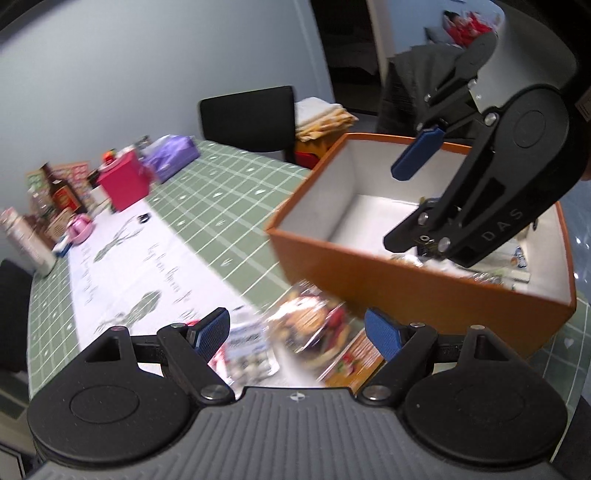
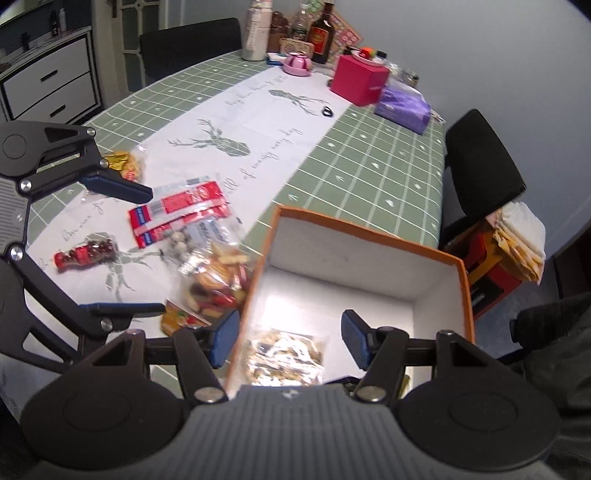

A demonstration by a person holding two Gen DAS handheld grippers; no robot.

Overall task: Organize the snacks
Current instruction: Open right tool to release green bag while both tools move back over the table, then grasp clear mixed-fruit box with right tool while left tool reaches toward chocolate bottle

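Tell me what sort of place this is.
Likely a home dining room: a table with a green checked tablecloth, black chairs around it, a white drawer cabinet, and bottles at the far end.

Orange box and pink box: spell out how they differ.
The orange box stands open at the near end of the table, white-lined, with a clear snack packet inside; the pink box sits at the far end among bottles with small items on top. The orange box looks much larger, though it is also closer. Both rest on the green checked tablecloth.
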